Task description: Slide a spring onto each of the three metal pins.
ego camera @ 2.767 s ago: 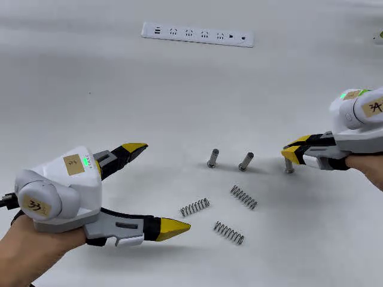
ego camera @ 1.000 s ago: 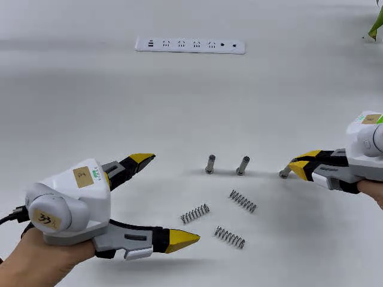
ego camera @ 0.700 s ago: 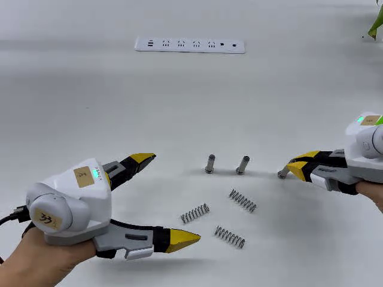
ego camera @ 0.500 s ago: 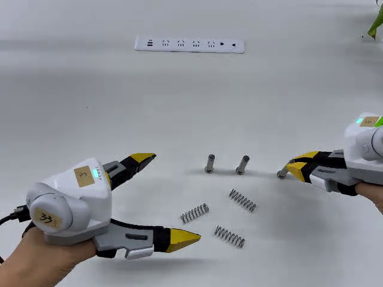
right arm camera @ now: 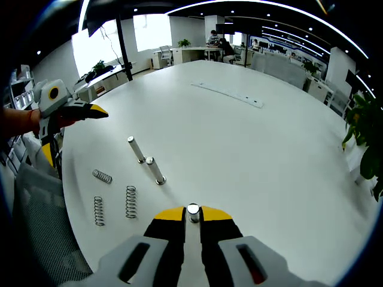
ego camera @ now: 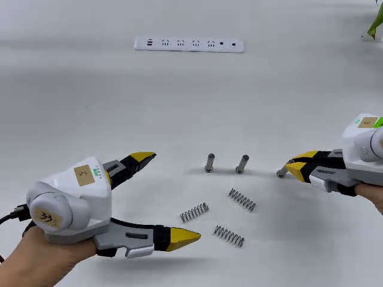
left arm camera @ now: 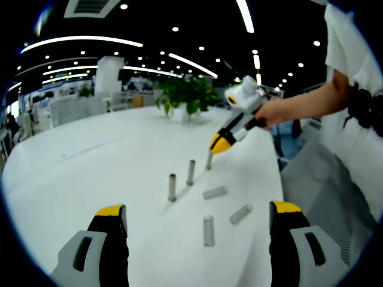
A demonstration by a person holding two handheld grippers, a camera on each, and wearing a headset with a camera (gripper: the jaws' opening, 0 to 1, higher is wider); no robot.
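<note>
Two metal pins point(ego camera: 209, 162) point(ego camera: 242, 164) stand upright on the white table point(ego camera: 179, 107). A third pin point(ego camera: 281, 173) is tilted, held at the tips of my right gripper point(ego camera: 293, 168), which is shut on it; its head point(right arm camera: 192, 210) shows between the yellow tips of that gripper point(right arm camera: 192, 214). Three springs point(ego camera: 194, 211) point(ego camera: 242, 199) point(ego camera: 229, 235) lie loose in front of the pins. My left gripper point(ego camera: 164, 197) is open at the lower left, with nothing between its jaws, and faces the springs point(left arm camera: 207, 230) and pins point(left arm camera: 172, 187).
A white power strip point(ego camera: 189, 45) lies at the far side of the table. A green plant leaf point(ego camera: 377, 24) pokes in at the top right. The person's arm and body point(left arm camera: 335, 89) stand behind the right gripper point(left arm camera: 220, 143).
The third pin stood upright under the right gripper's tips; now it is tilted and juts out from them. Over the last second little has moved. The left gripper stays put.
</note>
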